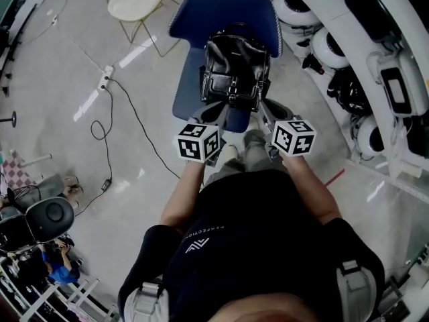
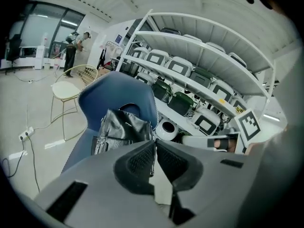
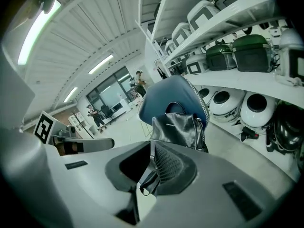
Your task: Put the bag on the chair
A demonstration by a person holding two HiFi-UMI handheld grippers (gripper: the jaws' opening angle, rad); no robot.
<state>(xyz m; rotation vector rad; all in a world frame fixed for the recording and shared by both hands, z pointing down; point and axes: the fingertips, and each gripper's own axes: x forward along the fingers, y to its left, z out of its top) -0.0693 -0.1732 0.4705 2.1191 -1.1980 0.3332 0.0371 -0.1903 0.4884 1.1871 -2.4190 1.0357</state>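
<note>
A black leather bag (image 1: pixel 236 72) stands upright on the seat of a blue chair (image 1: pixel 228 9), against its backrest. My left gripper (image 1: pixel 216 109) is at the bag's near left corner and my right gripper (image 1: pixel 265 109) at its near right corner. In the left gripper view the left gripper (image 2: pixel 154 146) is shut, with a thin dark strap edge-on between the pads; the bag (image 2: pixel 123 127) sits just beyond. In the right gripper view the right gripper (image 3: pixel 153 148) is shut on a black strap (image 3: pixel 147 179) that loops down between the pads, in front of the bag (image 3: pixel 178 127).
White shelves (image 1: pixel 335 19) with round white appliances run close along the chair's right side. A cream wire chair (image 1: pixel 137 2) stands to the far left. A power strip (image 1: pixel 106 78) and its cable lie on the floor at left. My feet (image 1: pixel 244 146) are just before the chair.
</note>
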